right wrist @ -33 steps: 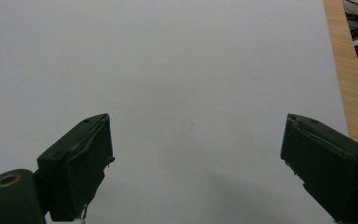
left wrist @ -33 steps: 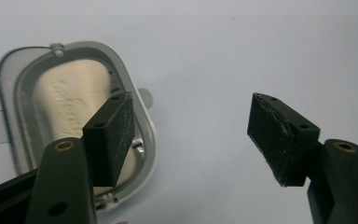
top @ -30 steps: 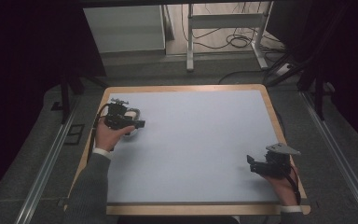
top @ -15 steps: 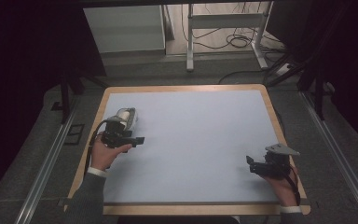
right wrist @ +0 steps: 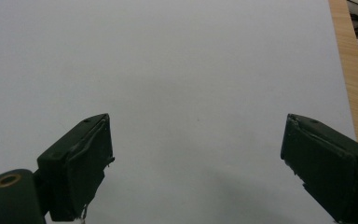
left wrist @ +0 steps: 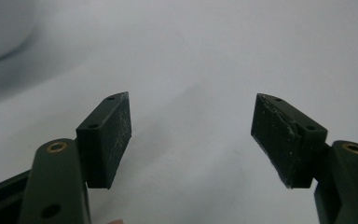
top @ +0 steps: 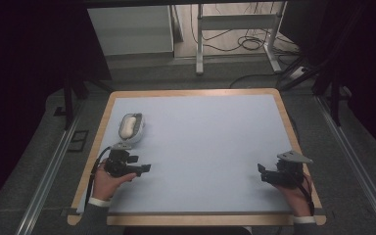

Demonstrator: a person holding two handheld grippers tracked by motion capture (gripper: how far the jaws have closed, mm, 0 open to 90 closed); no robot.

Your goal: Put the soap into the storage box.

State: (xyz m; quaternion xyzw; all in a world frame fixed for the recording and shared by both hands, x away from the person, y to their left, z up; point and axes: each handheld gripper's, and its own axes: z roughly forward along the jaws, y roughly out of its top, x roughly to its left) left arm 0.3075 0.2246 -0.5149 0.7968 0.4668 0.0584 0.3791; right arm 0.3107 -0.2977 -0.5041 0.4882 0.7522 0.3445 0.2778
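Pale blue-grey mat (top: pixel 210 147) covers a wood-edged table (top: pixel 191 93); on it, near the left edge, lies the one object, a shoe (top: pixel 130 127).

Left gripper (top: pixel 146 168): just beside the shoe, on the side nearer the person, apart from it and pointing across the mat. Its jaws have just been opening and now stand wide; in the left gripper view the pads (left wrist: pixel 114 135) have nothing but bare mat between them.

Right gripper (top: pixel 261 172): low over the mat near the right edge, well apart from the shoe, jaws likewise spread and empty, as the right gripper view (right wrist: pixel 196 158) shows.

Shoe: small, light grey to white, elongated, with its long axis running roughly away from the person. The upper face shows a cream-coloured oval, probably the insole seen through the opening; it may equally be a pale sole, and the high view is too coarse to settle this. A blurred pale curve in the upper left corner of the left gripper view (left wrist: pixel 2 28) is probably its edge.

Risks, as judged: the shoe lies close to the mat's border, so a sideways brush by the left gripper or its cable (top: pixel 98 164) could nudge it toward the edge. A rounded, soft upper may also slip or deform if regripped off-centre.
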